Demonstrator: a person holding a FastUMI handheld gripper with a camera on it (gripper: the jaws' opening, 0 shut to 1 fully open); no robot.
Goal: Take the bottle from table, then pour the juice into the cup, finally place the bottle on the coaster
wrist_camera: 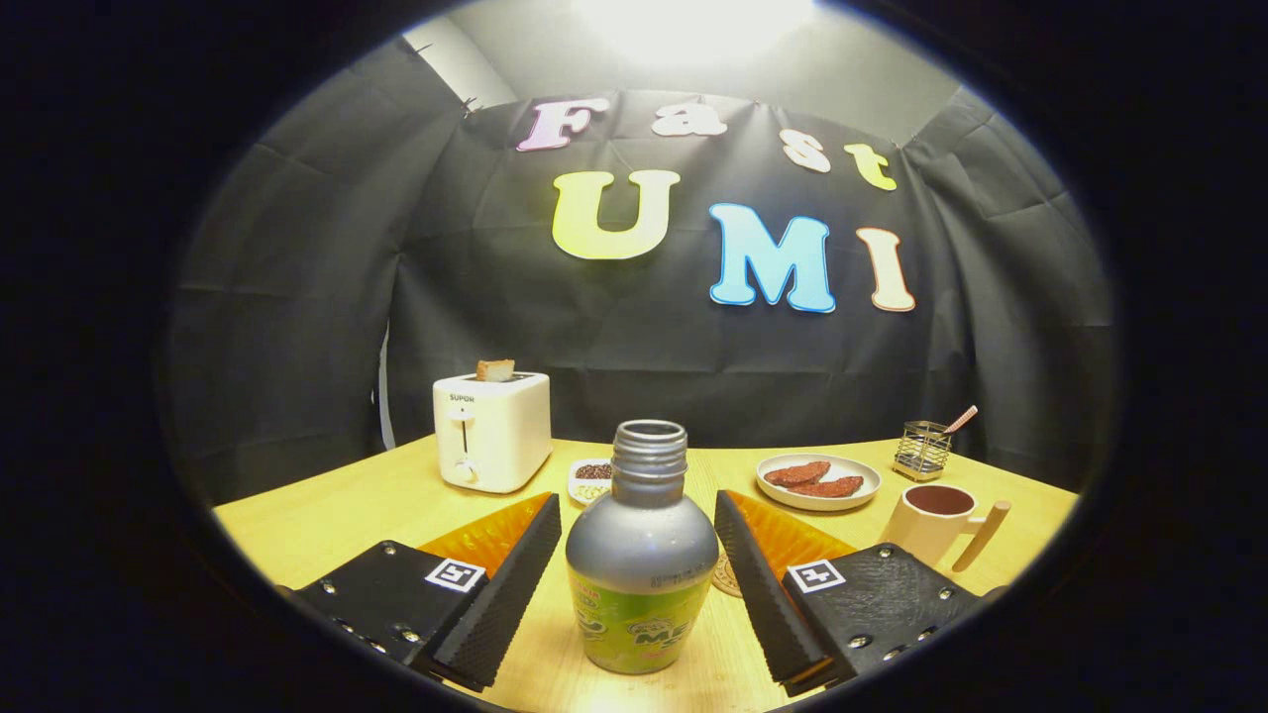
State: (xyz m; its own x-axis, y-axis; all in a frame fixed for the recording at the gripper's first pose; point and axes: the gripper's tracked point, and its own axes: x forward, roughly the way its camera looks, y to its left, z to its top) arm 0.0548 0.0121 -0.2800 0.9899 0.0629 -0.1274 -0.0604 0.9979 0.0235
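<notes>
Flanking bottle (642,564) — fingers (500,594) wide, untouching

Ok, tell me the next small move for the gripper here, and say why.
Probably close the fingers on the bottle. The gripper is open, its fingers either side of the bottle's body with a gap on each side. The bottle stands upright on the table, cap off. The cup waits ahead to the right, so a firm hold comes before any lift.
</notes>
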